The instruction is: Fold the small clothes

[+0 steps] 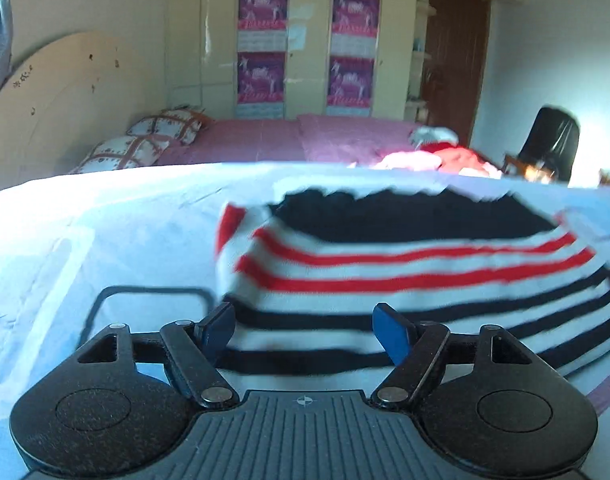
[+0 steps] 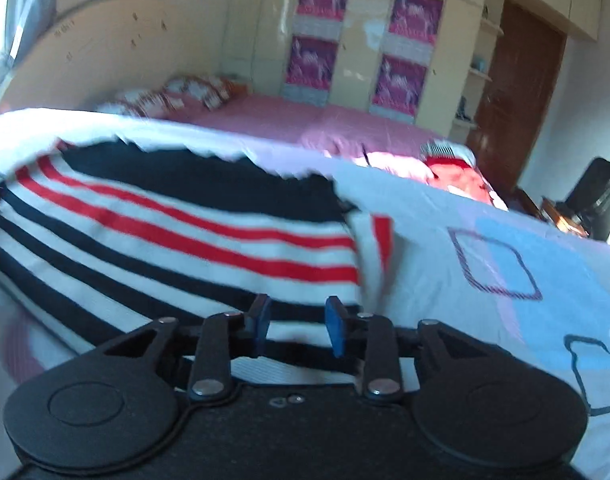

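Note:
A small knitted garment with white, red and navy stripes and a navy top band lies flat on a pale blue printed sheet. My left gripper is open, its blue fingertips just above the garment's near hem at its left corner. The garment also shows in the right wrist view. My right gripper is open, its blue fingertips over the near hem by the garment's right corner. Neither holds the cloth.
The sheet covers the work surface, with square outline prints. Behind it is a pink bed with pillows and a pile of red and white clothes. A black chair stands at the right.

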### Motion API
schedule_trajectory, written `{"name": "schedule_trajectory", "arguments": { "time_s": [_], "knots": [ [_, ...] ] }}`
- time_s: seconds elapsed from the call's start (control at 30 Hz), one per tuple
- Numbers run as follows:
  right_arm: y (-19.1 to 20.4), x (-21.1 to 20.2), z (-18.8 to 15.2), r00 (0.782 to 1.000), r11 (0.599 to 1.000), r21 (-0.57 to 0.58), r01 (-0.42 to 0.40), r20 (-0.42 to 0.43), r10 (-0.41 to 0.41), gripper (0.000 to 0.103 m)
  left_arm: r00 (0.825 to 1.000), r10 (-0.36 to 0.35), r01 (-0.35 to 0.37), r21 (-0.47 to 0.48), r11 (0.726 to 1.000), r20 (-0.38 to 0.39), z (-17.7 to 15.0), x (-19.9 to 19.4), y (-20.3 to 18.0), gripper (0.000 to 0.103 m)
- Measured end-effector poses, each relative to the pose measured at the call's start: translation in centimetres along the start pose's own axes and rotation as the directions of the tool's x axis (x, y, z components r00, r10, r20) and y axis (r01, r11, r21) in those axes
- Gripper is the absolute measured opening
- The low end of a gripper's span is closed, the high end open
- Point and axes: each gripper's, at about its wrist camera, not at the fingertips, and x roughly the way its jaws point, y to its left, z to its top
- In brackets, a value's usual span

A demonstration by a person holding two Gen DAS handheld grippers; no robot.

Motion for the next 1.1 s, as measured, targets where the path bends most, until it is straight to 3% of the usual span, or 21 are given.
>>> {"name": "schedule_trajectory", "arguments": {
  "time_s": [0.1, 0.23, 0.37, 0.6, 0.83, 0.97, 1.1],
  "knots": [
    [3.7, -0.7, 0.6, 0.991, 0.991, 0.034, -0.130, 0.030, 0.129, 0.030, 0.997, -0.073, 0.074, 0.051, 0.996, -0.009, -0.3, -0.1, -4.1, 0.075],
    [8.4, 0.3, 0.3, 0.980, 0.980, 0.013, -0.197, 0.004, 0.197, 0.033, 0.996, -0.074, 0.079, 0.102, 0.992, -0.049, -1.8, 0.8, -8.1, 0.075],
    [9.3, 0.6, -1.3, 0.992, 0.991, -0.061, -0.119, -0.038, 0.116, 0.033, 0.998, 0.005, 0.002, 0.098, 0.995, -0.070, -3.4, 0.8, -7.3, 0.075],
    [2.5, -1.5, -4.5, 0.997, 0.999, -0.031, 0.041, -0.062, -0.043, 0.033, 0.995, 0.055, -0.050, 0.063, 0.997, -0.087, -4.2, -0.7, -2.1, 0.075],
    [1.5, -1.3, -4.3, 0.996, 0.999, 0.033, 0.040, -0.084, -0.037, 0.034, 0.993, 0.076, -0.070, 0.066, 0.995, -0.092, -3.9, -0.7, -1.9, 0.075],
    [1.5, -2.7, -3.8, 0.999, 0.997, 0.066, 0.041, -0.023, -0.040, 0.034, 0.992, 0.093, -0.087, 0.062, 0.994, -0.084, -3.9, -1.2, -1.4, 0.075],
    [0.7, -1.1, -5.1, 0.996, 0.995, 0.091, 0.037, -0.090, -0.028, 0.034, 0.991, 0.074, -0.070, 0.045, 0.997, -0.108, -4.4, -0.5, -0.5, 0.076]
  ]
}}
